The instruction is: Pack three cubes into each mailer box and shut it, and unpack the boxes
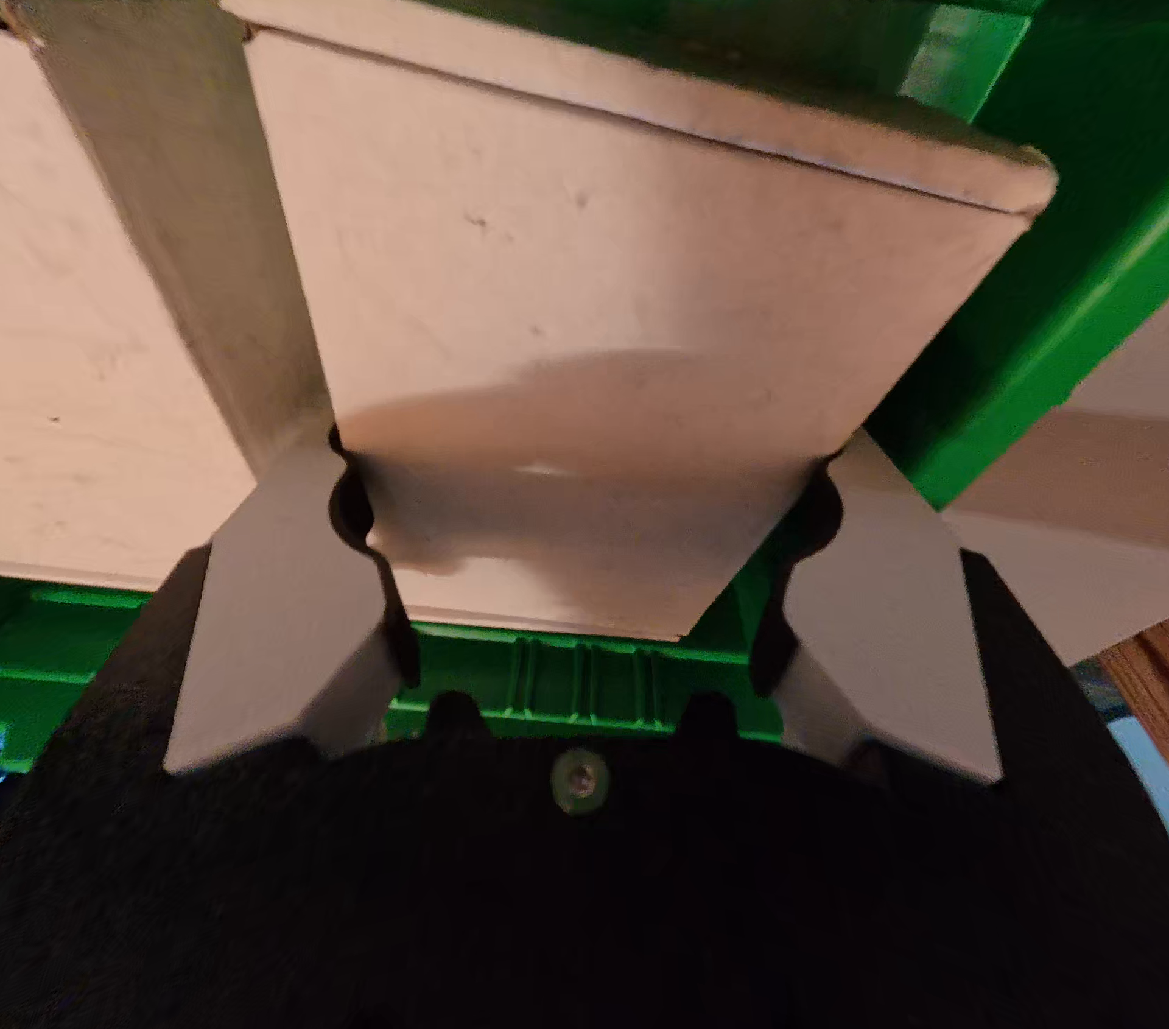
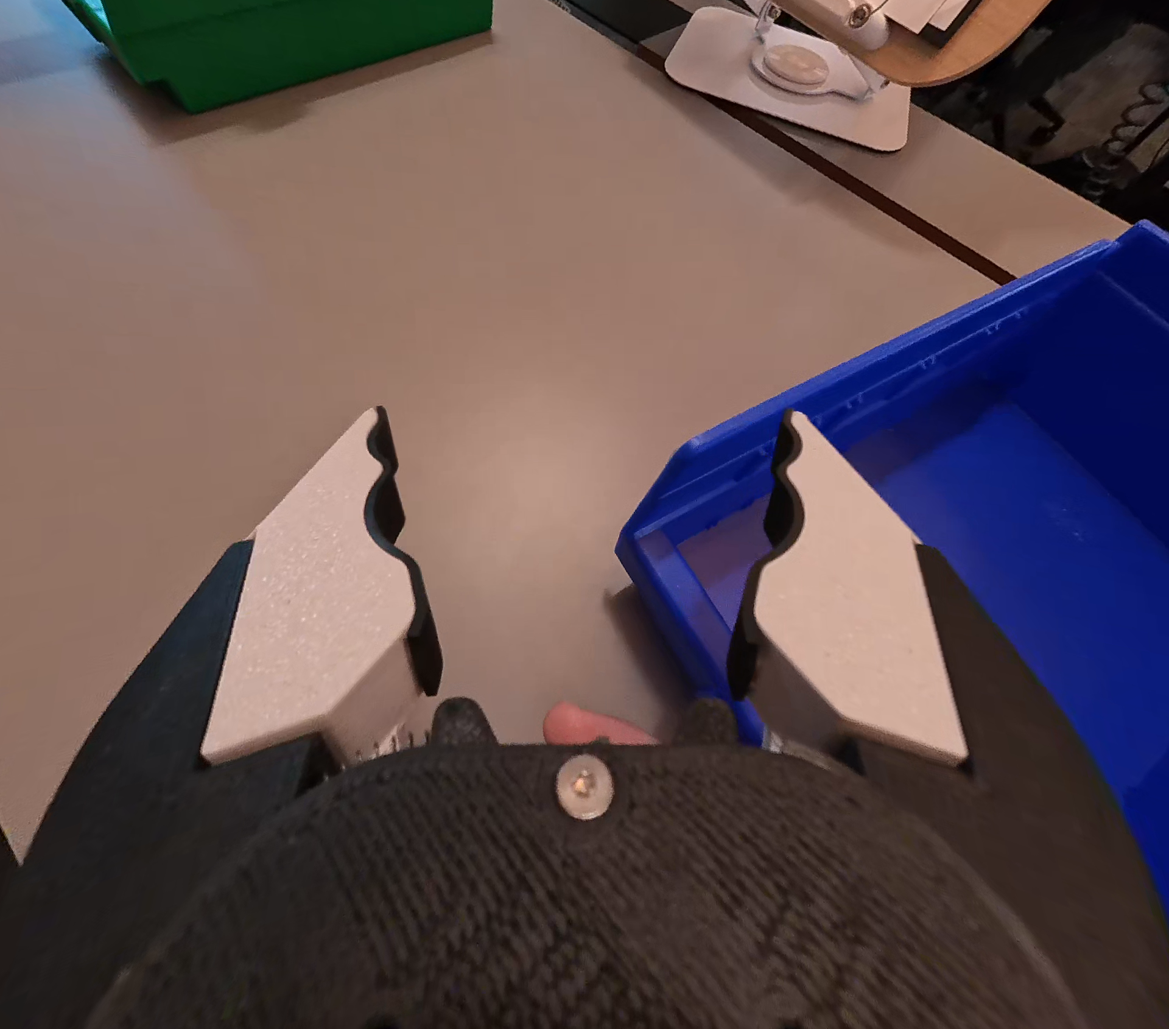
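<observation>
Left gripper (image 1: 582,543) gripping blurred mailer box (image 1: 607,265)

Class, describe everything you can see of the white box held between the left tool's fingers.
The box is a white cardboard mailer, closed, its lid edge showing as a seam along the far side. The surface is matte, with a few faint scuffs and a shadow across its near end. It sits tilted over the green bin, with another white box to its left. The left tool grips its near end, one finger on each side. Its contents are hidden.
</observation>
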Motion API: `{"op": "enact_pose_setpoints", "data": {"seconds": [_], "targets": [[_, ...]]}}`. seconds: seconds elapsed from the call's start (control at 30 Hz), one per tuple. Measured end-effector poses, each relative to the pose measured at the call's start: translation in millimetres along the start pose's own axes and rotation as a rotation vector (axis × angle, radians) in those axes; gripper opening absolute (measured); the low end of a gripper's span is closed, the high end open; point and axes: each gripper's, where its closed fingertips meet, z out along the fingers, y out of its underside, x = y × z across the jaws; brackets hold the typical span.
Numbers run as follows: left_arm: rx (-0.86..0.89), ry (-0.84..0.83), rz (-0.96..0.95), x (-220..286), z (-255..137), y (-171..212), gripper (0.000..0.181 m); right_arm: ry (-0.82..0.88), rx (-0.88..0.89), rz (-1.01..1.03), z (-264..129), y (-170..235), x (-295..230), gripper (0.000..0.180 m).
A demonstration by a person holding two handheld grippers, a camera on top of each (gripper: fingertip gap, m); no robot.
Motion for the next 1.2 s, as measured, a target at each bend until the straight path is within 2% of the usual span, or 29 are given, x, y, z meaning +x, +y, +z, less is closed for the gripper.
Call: {"op": "enact_pose_setpoints", "data": {"seconds": [0.17,0.37,0.5,0.6,0.7,0.8,0.9,1.03,1.2], "targets": [[0.047,-0.035,-0.044,-4.6,-28.4,-4.4,0.135,0.021,0.043,-0.005,-10.3,-5.1,6.4,0.112],[0.087,-0.129,-0.117,-8.4,-113.4,1.2,0.134,0.042,0.064,0.028,-20.3,-6.0,12.9,0.110],[0.173,-0.152,-0.138,16.7,-176.8,-36.8,0.134,0.045,0.078,0.024,-23.9,-9.6,12.3,0.108],[0.181,-0.164,-0.154,45.2,-201.2,-82.2,0.134,0.033,0.089,0.021,-23.4,-13.2,7.3,0.107],[0.158,-0.163,-0.125,78.6,-198.7,-134.2,0.134,0.042,0.077,0.012,-22.9,-14.2,2.9,0.105],[0.181,-0.108,-0.112,112.6,-178.0,-193.7,0.134,0.047,0.064,-0.035,-23.6,-14.1,-3.6,0.105],[0.140,-0.151,-0.065,126.9,-151.0,-236.1,0.134,0.061,0.050,-0.066,-26.7,-12.9,-5.4,0.104],[0.126,-0.124,-0.027,147.3,-115.8,-278.8,0.134,0.091,0.021,-0.113,-34.7,-5.7,-1.4,0.102],[0.144,-0.080,-0.038,150.7,-88.6,-304.5,0.133,0.072,0.017,-0.158,-35.5,2.1,-2.5,0.099]]}}
